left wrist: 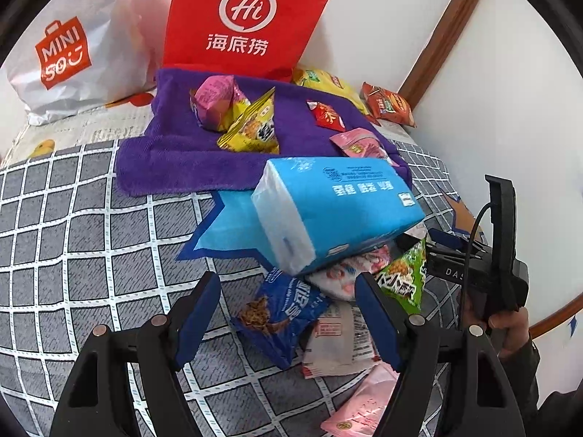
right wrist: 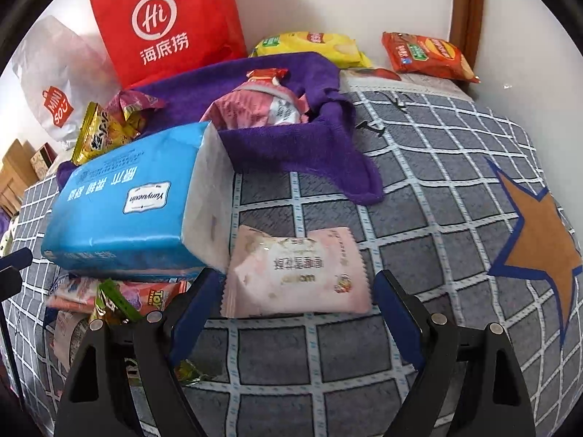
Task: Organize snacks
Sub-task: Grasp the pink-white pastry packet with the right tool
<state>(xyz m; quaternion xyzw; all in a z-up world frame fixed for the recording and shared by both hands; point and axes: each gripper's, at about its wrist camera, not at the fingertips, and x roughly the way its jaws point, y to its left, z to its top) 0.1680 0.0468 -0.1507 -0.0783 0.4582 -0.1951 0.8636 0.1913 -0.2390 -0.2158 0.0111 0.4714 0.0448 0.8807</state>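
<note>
Glossy pale pink pillow-shaped snack packet (right wrist: 297, 273), crimped ends, flat on grey grid-print quilted cover (right wrist: 419, 196), at 12 o'clock of right gripper (right wrist: 297, 318); jaws released, straddling it, bare cover toward 3 o'clock. Left gripper (left wrist: 288, 322) released over crinkly dark blue foil packet (left wrist: 280, 318). Soft blue tissue pack (left wrist: 339, 211) atop snack pile; purple terry towel (left wrist: 175, 160) at 12 o'clock.

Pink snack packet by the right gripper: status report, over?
Both grippers open, empty. Pink snack packet lies flat ahead of right gripper. Blue tissue pack crowds its left edge.
</note>
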